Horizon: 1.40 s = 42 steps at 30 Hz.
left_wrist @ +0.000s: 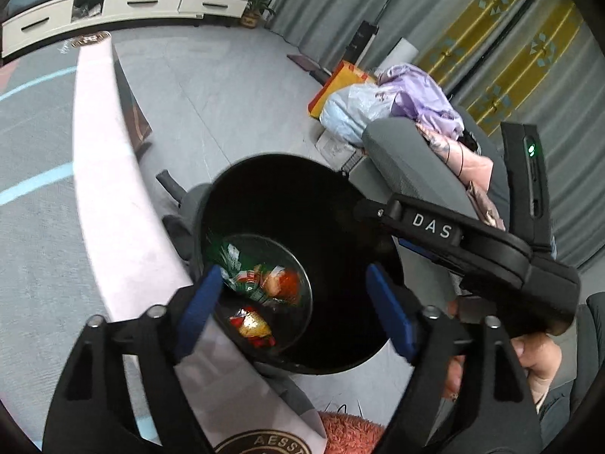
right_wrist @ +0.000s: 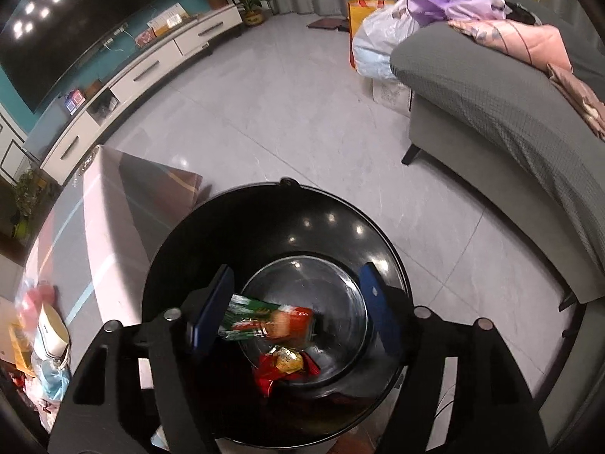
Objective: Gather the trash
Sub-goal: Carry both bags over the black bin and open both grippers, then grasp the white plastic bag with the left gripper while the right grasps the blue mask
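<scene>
A round black trash bin [left_wrist: 287,181] stands on the floor beside the table; it also shows in the right wrist view [right_wrist: 211,227]. In its bottom lie a green and orange snack wrapper [left_wrist: 261,278] [right_wrist: 264,321] and a red and gold candy wrapper [left_wrist: 251,327] [right_wrist: 287,365]. My left gripper [left_wrist: 295,314] hangs open and empty over the bin. My right gripper [right_wrist: 298,314] is open and empty over the bin too; its body [left_wrist: 491,253] shows in the left wrist view, held by a hand.
A pale pink table [left_wrist: 102,174] [right_wrist: 109,208] sits left of the bin, with clutter [right_wrist: 45,340] on its near end. A grey sofa [right_wrist: 510,121] with clothes and bags is at right. A white TV cabinet [right_wrist: 143,72] lines the far wall.
</scene>
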Motion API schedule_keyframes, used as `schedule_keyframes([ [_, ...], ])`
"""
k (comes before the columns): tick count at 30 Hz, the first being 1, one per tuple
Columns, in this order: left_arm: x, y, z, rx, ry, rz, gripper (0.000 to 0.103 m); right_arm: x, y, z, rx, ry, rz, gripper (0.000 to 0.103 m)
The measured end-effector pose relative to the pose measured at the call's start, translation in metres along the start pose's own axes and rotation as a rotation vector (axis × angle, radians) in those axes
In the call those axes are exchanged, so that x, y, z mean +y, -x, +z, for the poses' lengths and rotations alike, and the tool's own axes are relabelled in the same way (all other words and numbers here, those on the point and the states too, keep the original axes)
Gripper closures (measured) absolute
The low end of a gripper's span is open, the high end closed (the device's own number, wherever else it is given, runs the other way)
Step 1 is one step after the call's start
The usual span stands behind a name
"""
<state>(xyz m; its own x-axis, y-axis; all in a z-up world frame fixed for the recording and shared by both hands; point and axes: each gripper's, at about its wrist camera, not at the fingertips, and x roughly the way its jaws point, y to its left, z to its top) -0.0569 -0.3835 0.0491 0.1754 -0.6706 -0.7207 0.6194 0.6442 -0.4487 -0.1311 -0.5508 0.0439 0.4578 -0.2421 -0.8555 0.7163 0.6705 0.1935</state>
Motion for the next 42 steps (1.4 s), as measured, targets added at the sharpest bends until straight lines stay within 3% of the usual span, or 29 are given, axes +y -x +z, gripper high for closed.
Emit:
schedule_keyframes([
  [6,0.027,0.055,-0.002,-0.094,0.04,0.057,0.01,0.018,0.018,-0.002,-0.052,0.031,0.044,0.024],
  [12,0.08,0.125,-0.011,-0.194,0.14,0.178,0.007,0.064,0.043,-0.008,-0.109,0.138,0.143,0.016],
  [18,0.155,0.205,-0.038,-0.296,0.261,0.409,0.005,0.127,0.062,-0.028,-0.13,0.269,0.28,0.013],
  [24,0.237,0.27,-0.063,-0.354,0.401,0.565,0.004,0.203,0.061,-0.069,-0.062,0.417,0.413,0.012],
  [31,0.302,0.269,-0.086,-0.318,0.436,0.585,0.004,0.292,0.04,-0.13,0.045,0.573,0.535,0.012],
  [37,0.327,0.244,-0.095,-0.287,0.494,0.444,0.005,0.334,0.011,-0.161,0.095,0.645,0.527,0.012],
  [42,0.326,0.232,-0.096,-0.284,0.493,0.422,0.008,0.343,-0.007,-0.177,0.136,0.67,0.522,0.013],
])
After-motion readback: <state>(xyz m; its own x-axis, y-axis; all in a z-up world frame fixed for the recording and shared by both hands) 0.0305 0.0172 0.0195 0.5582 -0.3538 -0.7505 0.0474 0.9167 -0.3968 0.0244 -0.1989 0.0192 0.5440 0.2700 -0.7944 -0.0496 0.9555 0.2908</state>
